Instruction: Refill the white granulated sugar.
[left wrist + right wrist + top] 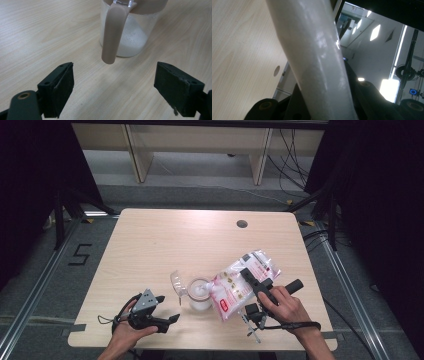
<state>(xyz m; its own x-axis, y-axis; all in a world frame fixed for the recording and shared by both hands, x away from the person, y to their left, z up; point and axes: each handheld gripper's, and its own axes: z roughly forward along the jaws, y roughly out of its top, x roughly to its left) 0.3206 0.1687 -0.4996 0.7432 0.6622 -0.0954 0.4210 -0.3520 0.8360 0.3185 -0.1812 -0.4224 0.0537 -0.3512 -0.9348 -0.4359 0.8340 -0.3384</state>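
1. High view: the right gripper (252, 281) sits right of centre in the lower half of the frame, its jaws pinching a white plastic bag (239, 285) with red print.
2. The bag is tilted, its lower end leaning over the mouth of a clear jar (200, 295) that stands on the surface (165, 240) just left of it, low in the middle of the frame.
3. White granules fill the lower part of the jar; its clear lid (178, 284) stands open at the jar's upper left.
4. The left gripper (170, 317) rests at the lower left of the frame, near the jar but apart from it, jaws spread with nothing between them.
5. Left gripper view: the jar (130, 35) stands at top centre, its beige handle (113, 32) hanging toward the camera, between and beyond the two spread jaws.
6. Right gripper view: the bag (317, 62) runs up the middle of the frame, clamped between the dark jaws at the bottom.
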